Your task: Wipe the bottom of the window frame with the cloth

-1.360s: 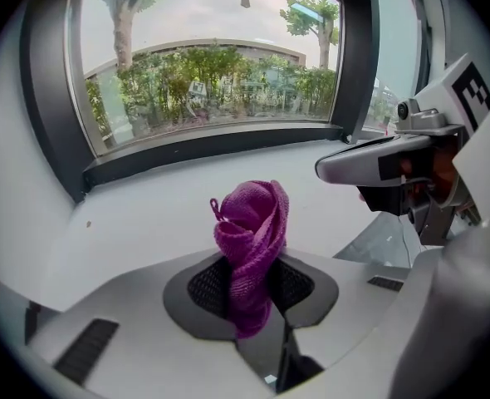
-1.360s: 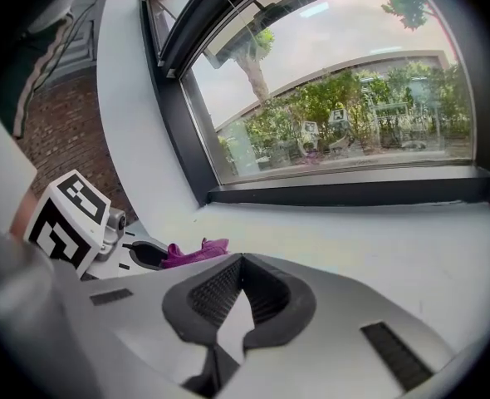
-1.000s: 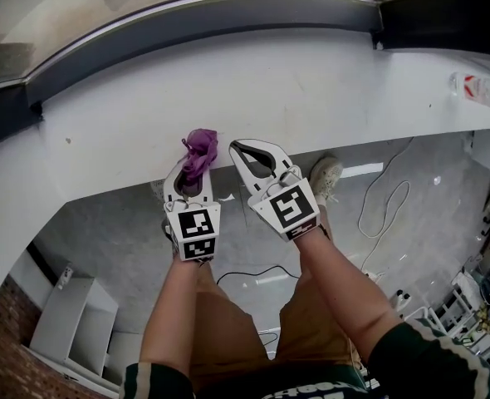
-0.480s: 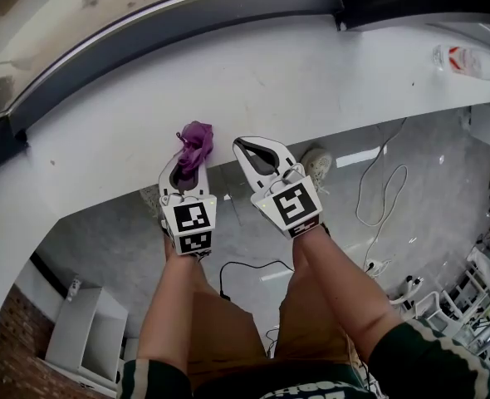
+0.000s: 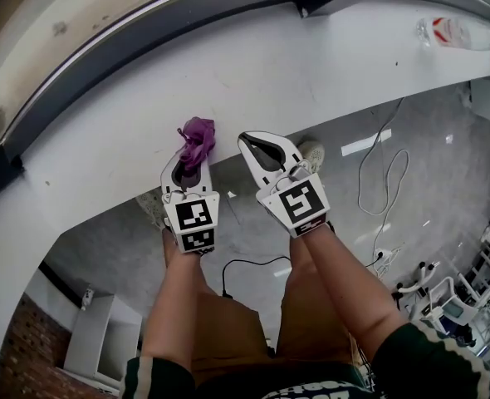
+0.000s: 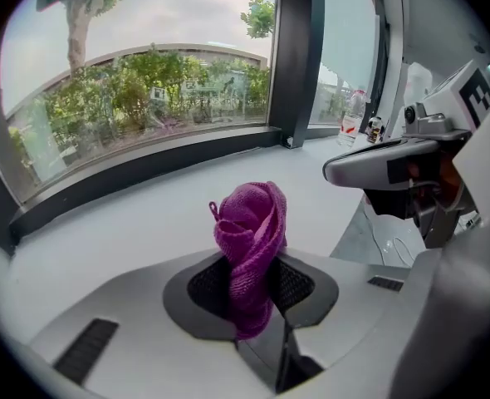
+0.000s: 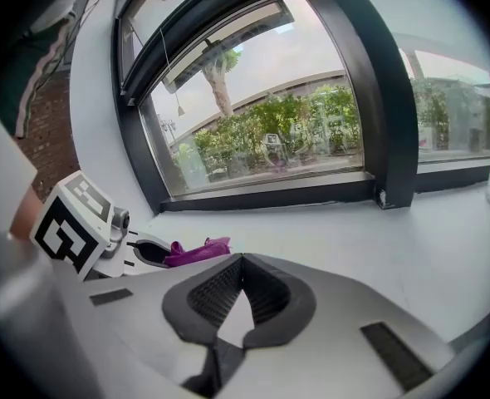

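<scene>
The left tongs (image 5: 188, 160) pinch the purple cloth (image 5: 198, 134) above the sill (image 5: 311, 65), well short of the window frame (image 5: 170, 19), right tongs (image 5: 247, 140) closed and empty, so wiping looks unstarted.

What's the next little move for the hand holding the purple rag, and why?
Probably push the left gripper forward to the dark window frame. Its jaws pinch the purple cloth, but it sits over the white sill near the front edge, short of the frame's bottom.
</scene>
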Motion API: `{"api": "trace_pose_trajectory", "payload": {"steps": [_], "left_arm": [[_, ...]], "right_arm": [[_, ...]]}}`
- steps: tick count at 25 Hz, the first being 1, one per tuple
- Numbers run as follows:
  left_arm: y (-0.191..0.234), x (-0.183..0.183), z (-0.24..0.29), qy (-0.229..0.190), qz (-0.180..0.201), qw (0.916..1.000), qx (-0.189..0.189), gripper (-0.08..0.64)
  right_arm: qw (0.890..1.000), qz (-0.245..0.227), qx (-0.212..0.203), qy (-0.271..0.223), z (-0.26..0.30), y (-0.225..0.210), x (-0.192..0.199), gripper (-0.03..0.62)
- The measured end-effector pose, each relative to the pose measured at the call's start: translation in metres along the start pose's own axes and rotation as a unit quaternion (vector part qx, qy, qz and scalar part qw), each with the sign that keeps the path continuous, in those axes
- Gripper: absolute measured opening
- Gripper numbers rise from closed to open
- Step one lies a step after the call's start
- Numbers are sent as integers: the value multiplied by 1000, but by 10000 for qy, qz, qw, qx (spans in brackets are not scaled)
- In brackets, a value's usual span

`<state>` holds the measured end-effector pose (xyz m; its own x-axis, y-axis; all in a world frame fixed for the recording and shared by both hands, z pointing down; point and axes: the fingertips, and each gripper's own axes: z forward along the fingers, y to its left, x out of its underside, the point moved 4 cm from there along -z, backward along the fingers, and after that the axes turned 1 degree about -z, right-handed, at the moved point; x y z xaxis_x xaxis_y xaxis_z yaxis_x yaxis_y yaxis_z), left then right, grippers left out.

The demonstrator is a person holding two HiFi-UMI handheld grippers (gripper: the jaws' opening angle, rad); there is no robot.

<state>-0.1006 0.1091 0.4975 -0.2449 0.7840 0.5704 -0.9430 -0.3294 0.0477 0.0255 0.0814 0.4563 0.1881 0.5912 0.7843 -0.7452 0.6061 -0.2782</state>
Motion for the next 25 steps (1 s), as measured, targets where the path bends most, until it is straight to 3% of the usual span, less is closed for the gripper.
{"api": "trace_pose_trajectory", "payload": {"steps": [9,25], "left_arm": [[-62,-27,23,-95,421,9984,369,100],[-130,-55,49,-202,825,9941,680,100]], "right_arm": [[9989,265,373,-140,-31,-38,8,15],[9953,503,779,-291,-73,-82,21,15]]}}
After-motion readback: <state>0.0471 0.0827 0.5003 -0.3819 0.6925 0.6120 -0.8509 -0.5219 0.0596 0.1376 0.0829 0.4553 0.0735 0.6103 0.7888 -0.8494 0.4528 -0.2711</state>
